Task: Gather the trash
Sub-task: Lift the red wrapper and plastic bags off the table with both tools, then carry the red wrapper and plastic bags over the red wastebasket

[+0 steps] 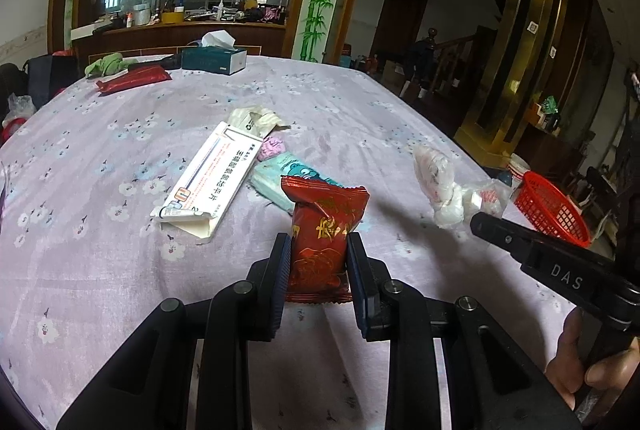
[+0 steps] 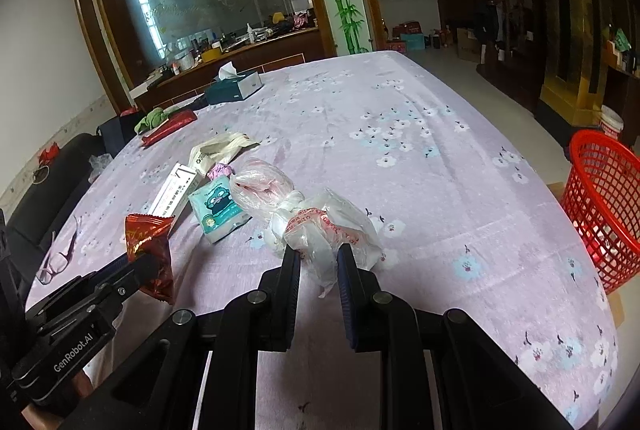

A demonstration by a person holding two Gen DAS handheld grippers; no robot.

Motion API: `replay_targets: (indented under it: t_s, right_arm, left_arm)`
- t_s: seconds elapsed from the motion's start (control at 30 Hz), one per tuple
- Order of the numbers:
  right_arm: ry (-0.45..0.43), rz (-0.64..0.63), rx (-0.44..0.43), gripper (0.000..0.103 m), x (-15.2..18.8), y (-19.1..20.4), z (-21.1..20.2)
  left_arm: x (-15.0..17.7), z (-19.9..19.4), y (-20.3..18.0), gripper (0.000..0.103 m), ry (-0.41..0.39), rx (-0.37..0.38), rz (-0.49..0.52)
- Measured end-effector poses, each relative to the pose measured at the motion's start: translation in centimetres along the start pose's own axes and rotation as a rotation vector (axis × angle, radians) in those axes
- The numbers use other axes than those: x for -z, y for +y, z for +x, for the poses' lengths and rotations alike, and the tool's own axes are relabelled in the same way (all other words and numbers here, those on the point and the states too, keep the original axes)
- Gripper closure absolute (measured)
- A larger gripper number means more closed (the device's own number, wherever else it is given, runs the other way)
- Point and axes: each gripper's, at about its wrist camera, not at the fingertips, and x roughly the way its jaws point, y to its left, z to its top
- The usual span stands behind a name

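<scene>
Trash lies scattered over a worktop (image 2: 420, 158) covered in a lilac cloth printed with small white flowers. The left tool (image 1: 319, 250) is clenched on a red snack wrapper (image 1: 324, 226), which stands upright between its two fingers; whether the wrapper's lower seam touches the cloth cannot be told. In the right wrist view the same wrapper shows at the lower left, held by the black fingers of the left tool.

The right tool (image 2: 319, 262) has its fingers closed in on a knotted clear plastic bag (image 2: 320, 226) with red print, gripping the crumpled film at the near end while the rest of the bag lies on the cloth.

Just beyond the red wrapper lie a white medicine box (image 1: 204, 178) with one end flap open, a teal tissue packet (image 2: 218, 212) with a cartoon figure, a small pink crumpled scrap (image 1: 272, 147) and a cream plastic bag (image 2: 218, 150). A pair of glasses (image 2: 60, 258) rests near the left edge of the worktop. At the far end sit a dark green tissue box (image 1: 214, 59), a long red packet (image 1: 134, 79) and a green cloth (image 1: 106, 64).

A red mesh basket (image 2: 604, 206) stands off the right edge of the worktop, well apart from both tools. A hand (image 1: 584, 370) holds the right tool's handle at the lower right of the left wrist view.
</scene>
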Motion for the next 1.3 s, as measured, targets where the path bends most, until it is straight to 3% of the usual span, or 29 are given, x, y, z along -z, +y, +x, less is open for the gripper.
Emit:
replay_targets:
  t_s: [0.7, 1.3]
  right_arm:
    - [-0.084, 0.068, -0.034, 0.083, -0.7, -2.1, -6.2]
    - [-0.164, 0.192, 0.01, 0.083, -1.2, -8.4, -10.7]
  left_arm:
    - [-1.0, -4.1, -4.0, 0.077, -0.054, 0.052, 0.08]
    - [-2.1, -3.3, -9.3, 0.077, -0.027, 0.133, 0.162]
